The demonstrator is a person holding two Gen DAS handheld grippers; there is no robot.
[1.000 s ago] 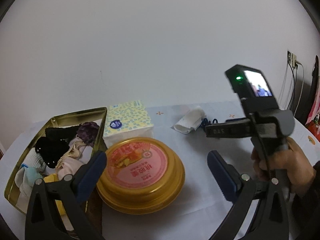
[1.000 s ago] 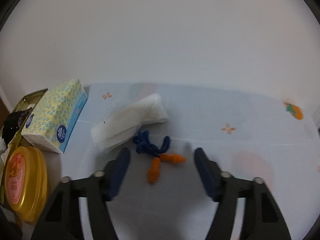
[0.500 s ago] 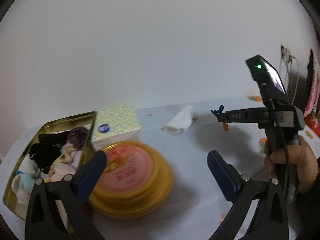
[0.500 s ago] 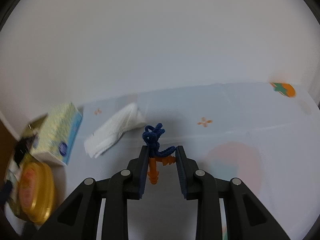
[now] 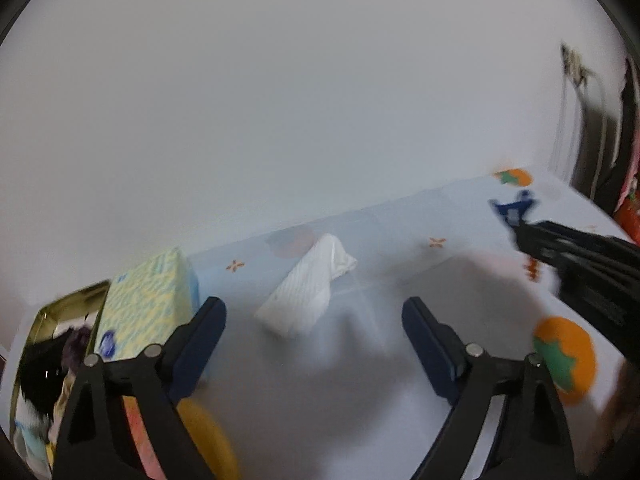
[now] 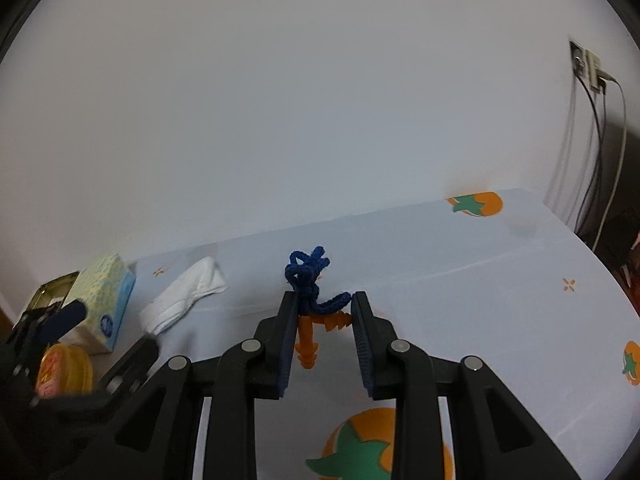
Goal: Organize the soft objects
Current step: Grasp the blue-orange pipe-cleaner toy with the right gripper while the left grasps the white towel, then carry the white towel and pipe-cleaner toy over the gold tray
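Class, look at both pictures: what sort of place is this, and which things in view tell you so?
Probably a room in a home. A table with a persimmon-print tablecloth stands against a plain wall, with a tissue box and a tin of small clothes on it, and a wall socket with cables.

Corded earplugs, blue cord bunched above two orange plugs, hang clamped in the right claw.

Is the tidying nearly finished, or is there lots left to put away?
Partly done. The gold tin already holds dark and pale soft things. In hand: the right gripper is shut on the corded earplugs, lifted off the tablecloth. Left: those need stowing, and the white folded cloth lies loose. The left gripper is open, holding nothing.
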